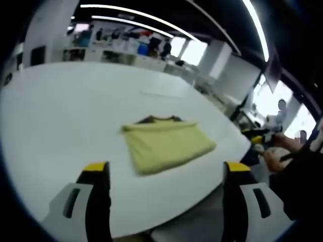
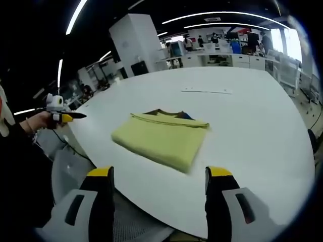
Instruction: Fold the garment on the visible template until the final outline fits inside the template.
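A yellow garment point(image 1: 166, 142) point(image 2: 161, 134) lies folded into a compact rectangle on the white table point(image 1: 60, 111) point(image 2: 252, 126). A dark strip point(image 1: 157, 119) point(image 2: 169, 113) peeks out along its far edge; I cannot tell if this is collar or template. My left gripper point(image 1: 166, 169) hangs open just short of the garment's near edge, holding nothing. My right gripper point(image 2: 160, 174) is open too, back from the fold and empty. In the right gripper view the left gripper point(image 2: 63, 117) sits in a hand off the table's left side. In the left gripper view the right gripper point(image 1: 256, 135) is at the right, off the table's edge.
A thin pale strip point(image 2: 207, 91) point(image 1: 159, 94) lies flat on the table beyond the garment. The table's curved edge runs close in front of both grippers. Desks, shelves and people stand far behind point(image 1: 126, 43) point(image 2: 227, 45).
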Demonstrator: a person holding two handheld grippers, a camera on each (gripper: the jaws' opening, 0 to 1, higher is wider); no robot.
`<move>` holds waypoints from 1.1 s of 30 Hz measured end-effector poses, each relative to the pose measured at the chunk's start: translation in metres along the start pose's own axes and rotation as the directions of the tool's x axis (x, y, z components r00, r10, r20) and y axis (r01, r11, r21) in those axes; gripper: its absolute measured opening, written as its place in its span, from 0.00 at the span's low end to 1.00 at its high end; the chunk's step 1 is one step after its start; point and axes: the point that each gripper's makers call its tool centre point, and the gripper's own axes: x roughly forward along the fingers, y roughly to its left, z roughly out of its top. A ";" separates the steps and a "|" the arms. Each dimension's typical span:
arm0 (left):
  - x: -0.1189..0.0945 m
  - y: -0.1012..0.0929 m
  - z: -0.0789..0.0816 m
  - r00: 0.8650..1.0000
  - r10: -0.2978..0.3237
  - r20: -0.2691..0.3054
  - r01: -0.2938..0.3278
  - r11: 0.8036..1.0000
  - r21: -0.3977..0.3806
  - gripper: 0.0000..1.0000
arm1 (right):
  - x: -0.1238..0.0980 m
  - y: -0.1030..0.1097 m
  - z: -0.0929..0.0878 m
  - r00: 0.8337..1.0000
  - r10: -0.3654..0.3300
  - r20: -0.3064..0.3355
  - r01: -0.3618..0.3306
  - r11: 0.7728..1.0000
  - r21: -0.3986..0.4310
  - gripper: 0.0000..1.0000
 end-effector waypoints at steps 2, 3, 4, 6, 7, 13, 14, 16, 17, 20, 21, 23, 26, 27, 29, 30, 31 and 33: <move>0.011 -0.001 -0.001 1.000 -0.013 -0.016 0.013 1.000 -0.004 0.84 | 0.007 0.000 0.002 1.000 0.010 -0.003 -0.010 1.000 -0.003 0.68; 0.015 -0.002 -0.002 1.000 -0.019 -0.022 0.019 1.000 -0.003 0.83 | 0.013 0.000 0.002 1.000 0.020 -0.009 -0.020 1.000 -0.006 0.68; 0.023 -0.003 -0.003 0.999 -0.024 -0.035 0.024 1.000 -0.002 0.82 | 0.017 -0.001 0.002 1.000 0.024 -0.016 -0.024 1.000 -0.009 0.67; 0.033 -0.003 -0.005 0.998 -0.033 -0.054 0.033 0.999 0.003 0.80 | 0.025 -0.003 0.001 0.999 0.028 -0.029 -0.029 0.999 -0.020 0.64; 0.042 -0.003 -0.006 0.997 -0.039 -0.064 0.040 0.999 0.012 0.77 | 0.031 -0.004 0.001 0.999 0.032 -0.038 -0.033 0.999 -0.025 0.62; 0.087 -0.004 -0.004 0.993 -0.080 -0.090 0.082 0.996 0.024 0.63 | 0.064 -0.006 0.006 0.997 0.064 -0.048 -0.065 0.998 -0.022 0.55; 0.092 -0.003 -0.004 0.992 -0.082 -0.095 0.085 0.996 0.027 0.61 | 0.068 -0.007 0.007 0.997 0.067 -0.049 -0.068 0.997 -0.022 0.53; 0.104 -0.001 -0.004 0.991 -0.086 -0.099 0.090 0.995 0.034 0.59 | 0.081 -0.008 0.009 0.996 0.077 -0.047 -0.078 0.997 -0.016 0.53; 0.109 0.000 -0.004 0.991 -0.088 -0.103 0.092 0.995 0.036 0.58 | 0.086 -0.010 0.010 0.996 0.079 -0.049 -0.080 0.997 -0.016 0.53; 0.125 0.007 -0.007 0.988 -0.091 -0.122 0.096 0.995 0.028 0.56 | 0.103 -0.014 0.012 0.994 0.089 -0.058 -0.090 0.996 -0.018 0.50; 0.129 0.009 -0.007 0.988 -0.091 -0.125 0.095 0.995 0.028 0.55 | 0.107 -0.015 0.014 0.994 0.092 -0.053 -0.093 0.996 -0.017 0.50; 0.136 0.014 -0.008 0.987 -0.088 -0.134 0.092 0.995 0.028 0.53 | 0.116 -0.019 0.018 0.994 0.094 -0.047 -0.094 0.996 -0.008 0.48; 0.151 0.023 -0.008 0.986 -0.084 -0.145 0.087 0.996 0.015 0.49 | 0.130 -0.024 0.021 0.994 0.097 -0.052 -0.097 0.995 -0.001 0.47; 0.155 0.024 -0.007 0.985 -0.091 -0.144 0.094 0.996 0.009 0.46 | 0.138 -0.025 0.020 0.992 0.107 -0.060 -0.107 0.994 0.006 0.48; 0.163 0.026 -0.006 0.983 -0.106 -0.147 0.107 0.994 -0.001 0.40 | 0.145 -0.026 0.020 0.991 0.113 -0.071 -0.113 0.994 -0.008 0.48; 0.166 0.028 -0.007 0.983 -0.104 -0.153 0.105 0.994 -0.001 0.38 | 0.149 -0.027 0.019 0.991 0.113 -0.078 -0.115 0.993 -0.018 0.46; 0.171 0.032 -0.007 0.982 -0.094 -0.163 0.096 0.995 0.009 0.38 | 0.154 -0.028 0.019 0.990 0.113 -0.083 -0.115 0.993 -0.022 0.45; 0.179 0.038 -0.008 0.982 -0.074 -0.174 0.081 0.996 0.034 0.40 | 0.161 -0.031 0.020 0.990 0.114 -0.084 -0.116 0.993 -0.022 0.43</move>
